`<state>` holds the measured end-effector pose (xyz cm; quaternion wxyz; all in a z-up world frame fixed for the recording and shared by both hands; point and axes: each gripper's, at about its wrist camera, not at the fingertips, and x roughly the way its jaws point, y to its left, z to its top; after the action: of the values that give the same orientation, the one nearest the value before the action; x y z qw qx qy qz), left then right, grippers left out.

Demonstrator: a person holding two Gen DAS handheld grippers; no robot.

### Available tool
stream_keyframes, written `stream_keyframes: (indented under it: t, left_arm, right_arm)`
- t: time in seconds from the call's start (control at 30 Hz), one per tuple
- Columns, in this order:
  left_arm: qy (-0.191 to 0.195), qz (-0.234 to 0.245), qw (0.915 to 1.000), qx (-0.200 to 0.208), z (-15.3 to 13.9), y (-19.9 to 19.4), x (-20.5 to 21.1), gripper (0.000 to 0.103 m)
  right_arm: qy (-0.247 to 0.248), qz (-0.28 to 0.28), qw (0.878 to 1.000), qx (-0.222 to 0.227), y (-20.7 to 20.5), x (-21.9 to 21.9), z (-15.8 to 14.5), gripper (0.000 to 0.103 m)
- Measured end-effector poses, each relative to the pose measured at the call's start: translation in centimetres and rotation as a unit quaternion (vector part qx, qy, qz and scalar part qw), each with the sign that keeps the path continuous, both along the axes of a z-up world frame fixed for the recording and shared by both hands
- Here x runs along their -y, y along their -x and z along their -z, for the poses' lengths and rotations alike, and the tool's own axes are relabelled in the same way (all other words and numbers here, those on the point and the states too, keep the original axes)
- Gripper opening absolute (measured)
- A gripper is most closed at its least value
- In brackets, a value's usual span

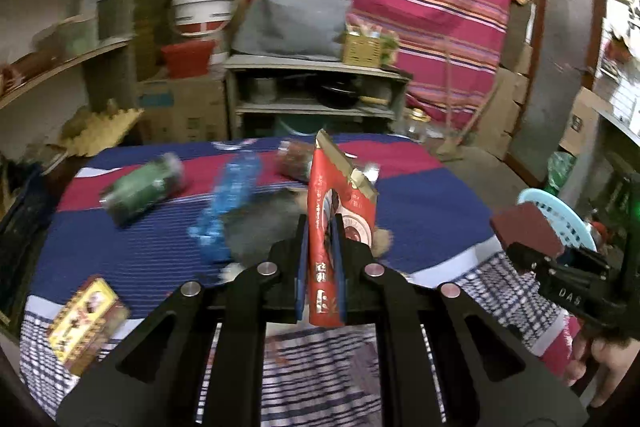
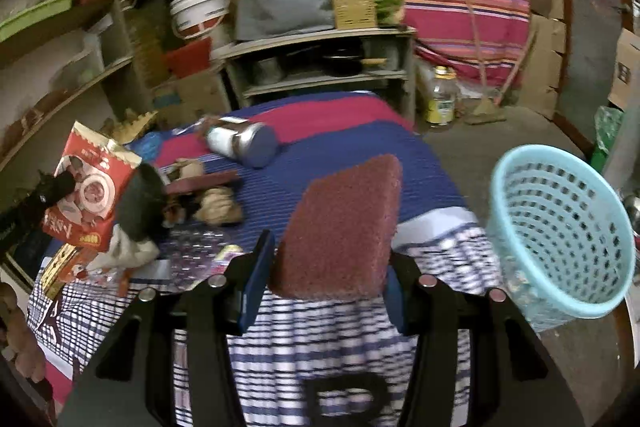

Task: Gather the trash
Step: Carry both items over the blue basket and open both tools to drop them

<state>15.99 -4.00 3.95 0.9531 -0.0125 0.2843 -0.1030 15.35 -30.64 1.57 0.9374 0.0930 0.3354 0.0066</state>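
Here, in the left wrist view, my left gripper (image 1: 320,247) has its fingers clamped on a red snack packet (image 1: 340,203), upright at centre frame above the striped desk (image 1: 420,211). In the right wrist view, my right gripper (image 2: 324,279) has its fingers pressed against a reddish-brown scouring pad (image 2: 344,223) at centre. A light blue perforated basket (image 2: 560,231) sits at the right edge, beside the desk.

My left gripper (image 1: 322,259) points forward and a little downward, its blue fingers (image 1: 301,267) nearly together, clamped on a red packet (image 1: 340,203). My right gripper (image 2: 320,279) tilts down too, fingers (image 2: 256,283) about half apart, pressing a maroon sponge (image 2: 344,223). A hand (image 1: 600,363) grips the right handle.
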Motion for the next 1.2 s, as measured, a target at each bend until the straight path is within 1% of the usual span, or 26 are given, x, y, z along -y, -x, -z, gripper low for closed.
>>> stream_keyframes:
  t: [0.17,0.33,0.47,0.57,0.67,0.8,0.9,1.07,1.1,1.2]
  left_arm:
    - [-0.003,0.035,0.9993,-0.011,0.7,-0.2,4.6,0.010]
    - [-0.015,0.074,0.9971,-0.011,1.0,-0.3,9.7,0.010]
    - [-0.017,0.105,0.9943,-0.008,0.9,-0.3,13.5,0.010]
    - [-0.013,0.132,0.9912,-0.007,0.8,-0.2,17.2,0.010]
    - [-0.008,0.156,0.9877,-0.008,1.0,-0.2,20.7,0.010]
    - [-0.018,0.194,0.9808,-0.004,1.6,0.2,25.4,0.010]
    - [-0.020,0.216,0.9761,-0.004,2.1,0.2,28.5,0.010]
    - [-0.009,0.234,0.9720,-0.019,3.3,-1.0,31.7,0.010]
    - [-0.009,0.235,0.9716,-0.021,3.5,-1.2,32.3,0.011]
    - [-0.011,0.234,0.9715,-0.033,4.3,-2.2,33.6,0.023]
  right_arm:
    - [0.014,0.018,1.000,0.014,0.9,3.4,-0.6,0.050]
    - [0.021,0.045,0.998,0.024,1.8,7.7,-1.1,0.050]
    - [0.020,0.074,0.997,0.025,2.6,11.7,-0.8,0.050]
    - [0.017,0.095,0.995,0.023,3.1,14.4,-0.4,0.050]
    - [0.008,0.124,0.992,0.018,3.7,17.9,0.2,0.050]
    - [0.001,0.152,0.988,0.017,4.4,21.4,0.9,0.050]
    - [-0.003,0.166,0.986,0.016,4.8,23.1,1.5,0.050]
    - [-0.010,0.176,0.984,0.013,4.8,24.8,2.3,0.050]
    - [-0.012,0.178,0.984,0.013,4.8,25.2,2.5,0.050]
    - [-0.015,0.181,0.983,0.013,4.9,25.6,2.7,0.050]
